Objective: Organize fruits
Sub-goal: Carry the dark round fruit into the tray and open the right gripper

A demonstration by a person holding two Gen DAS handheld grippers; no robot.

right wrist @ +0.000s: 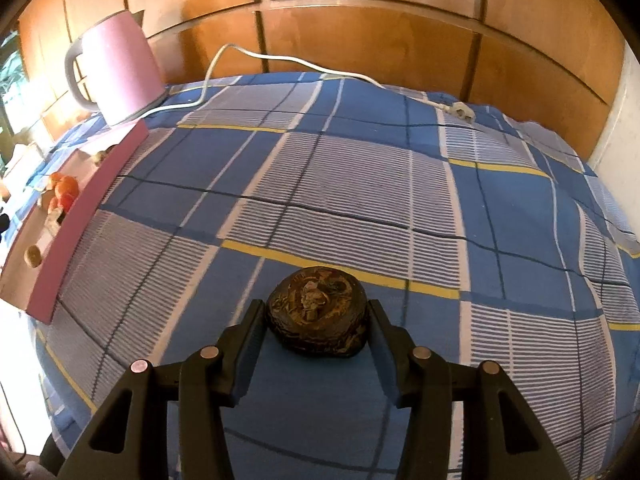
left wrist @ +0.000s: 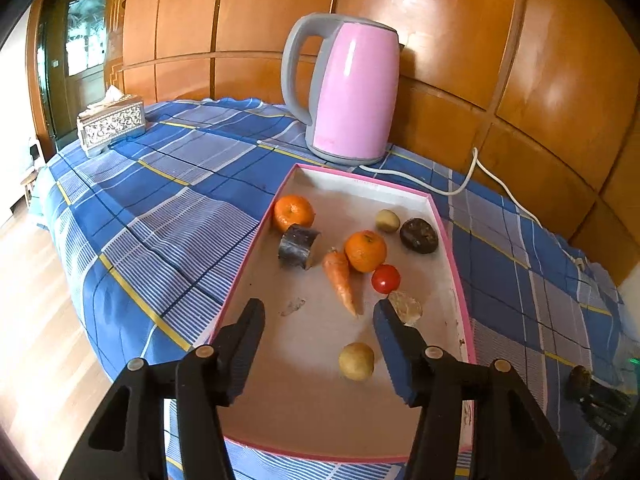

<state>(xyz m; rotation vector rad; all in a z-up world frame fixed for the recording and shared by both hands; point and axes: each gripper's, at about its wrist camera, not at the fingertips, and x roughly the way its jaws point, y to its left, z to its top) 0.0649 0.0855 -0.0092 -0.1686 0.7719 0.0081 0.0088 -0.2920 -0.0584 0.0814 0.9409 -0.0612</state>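
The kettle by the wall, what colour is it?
The kettle is pink with a grey handle and base, clearest in the left wrist view.

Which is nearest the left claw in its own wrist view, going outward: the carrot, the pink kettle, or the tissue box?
From the left claw:
1. Carrot, in the tray just ahead of the fingertips.
2. Pink kettle, beyond the tray's far end.
3. Tissue box, far left corner of the table.

2 oranges (left wrist: pixel 293 211), 2 potatoes (left wrist: pixel 356 361), 1 carrot (left wrist: pixel 340 280), 1 tomato (left wrist: pixel 385 279), 1 kettle (left wrist: pixel 348 92).
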